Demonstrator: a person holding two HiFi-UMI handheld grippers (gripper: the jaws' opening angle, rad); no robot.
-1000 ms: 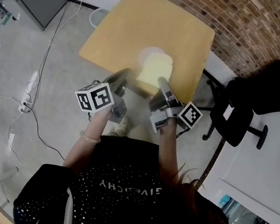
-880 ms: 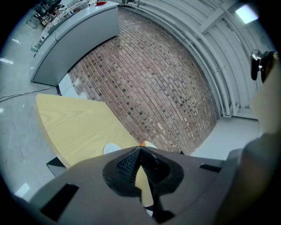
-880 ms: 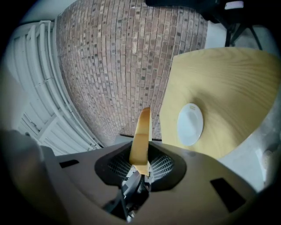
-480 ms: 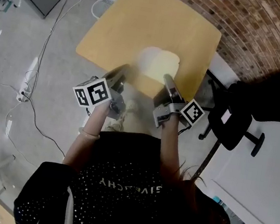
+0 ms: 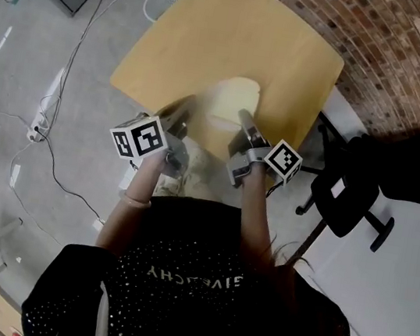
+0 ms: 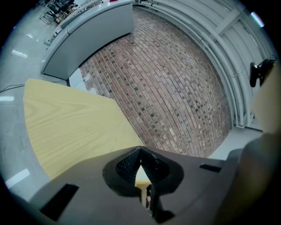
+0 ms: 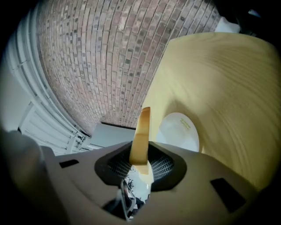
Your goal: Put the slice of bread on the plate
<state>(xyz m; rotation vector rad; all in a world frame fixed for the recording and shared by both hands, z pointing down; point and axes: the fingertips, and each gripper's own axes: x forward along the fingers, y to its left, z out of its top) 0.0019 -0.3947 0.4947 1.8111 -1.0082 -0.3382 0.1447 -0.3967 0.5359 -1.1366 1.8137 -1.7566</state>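
The right tool is clamped narrowly on the slice of bread, held on edge above the worktop near the plate; light, soft and crushable, it probably wants a gentle grip at the crust.

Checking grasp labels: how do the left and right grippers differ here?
Right gripper clamps the bread slice edge-up; left gripper is shut on nothing. Right gripper faces the white plate; left gripper faces bare table. Both point toward the table.
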